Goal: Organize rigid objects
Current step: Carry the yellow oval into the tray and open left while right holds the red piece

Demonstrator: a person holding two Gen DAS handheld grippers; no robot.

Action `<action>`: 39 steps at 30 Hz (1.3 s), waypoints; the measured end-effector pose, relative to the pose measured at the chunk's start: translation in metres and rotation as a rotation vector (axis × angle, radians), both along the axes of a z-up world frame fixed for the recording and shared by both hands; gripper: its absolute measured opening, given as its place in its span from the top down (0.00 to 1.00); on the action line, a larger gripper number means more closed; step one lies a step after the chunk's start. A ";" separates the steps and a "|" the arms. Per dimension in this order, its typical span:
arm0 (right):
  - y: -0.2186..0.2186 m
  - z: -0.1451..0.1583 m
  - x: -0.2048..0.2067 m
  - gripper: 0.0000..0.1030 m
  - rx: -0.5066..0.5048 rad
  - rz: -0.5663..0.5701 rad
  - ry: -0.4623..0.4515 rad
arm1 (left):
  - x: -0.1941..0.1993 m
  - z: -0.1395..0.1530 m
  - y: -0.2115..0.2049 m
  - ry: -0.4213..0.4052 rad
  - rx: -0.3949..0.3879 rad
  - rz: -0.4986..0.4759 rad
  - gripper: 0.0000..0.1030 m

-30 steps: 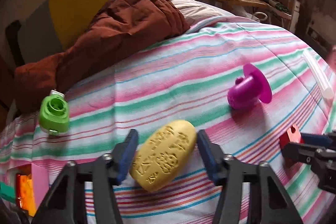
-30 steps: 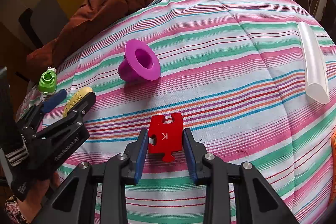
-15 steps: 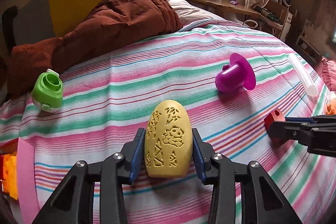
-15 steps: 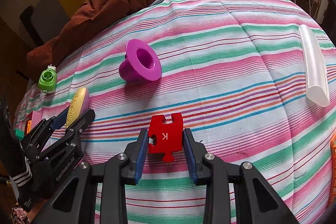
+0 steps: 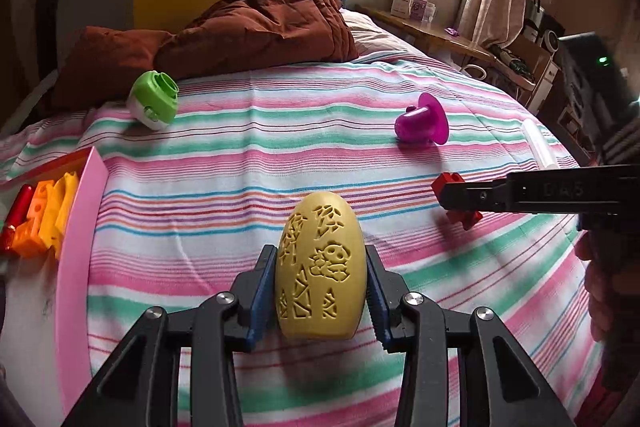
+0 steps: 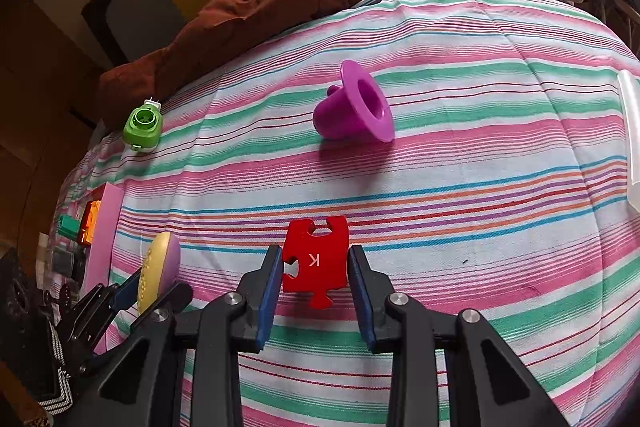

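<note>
Two grippers are over the striped bed cover. Up past the purple cup, a brown blanket is piled. Far left of the cup sits a pink tray of blocks. The left gripper squeezes the yellow egg, nearer than the cup. The right gripper pinches the red puzzle piece, just nearer than the cup. A green toy lies left of the cup.

The striped bed carries a purple funnel, green cap and brown quilt.
</note>
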State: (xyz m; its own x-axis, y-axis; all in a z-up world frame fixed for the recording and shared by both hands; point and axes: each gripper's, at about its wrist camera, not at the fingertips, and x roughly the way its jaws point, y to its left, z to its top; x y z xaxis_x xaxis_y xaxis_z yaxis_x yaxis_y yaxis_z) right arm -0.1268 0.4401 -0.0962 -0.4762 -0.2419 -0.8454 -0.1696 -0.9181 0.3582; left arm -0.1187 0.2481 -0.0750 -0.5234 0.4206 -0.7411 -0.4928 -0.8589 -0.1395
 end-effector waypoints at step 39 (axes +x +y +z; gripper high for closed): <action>-0.073 0.021 0.017 0.68 0.021 0.262 0.185 | -0.010 0.007 -0.214 -0.111 -0.002 0.384 0.59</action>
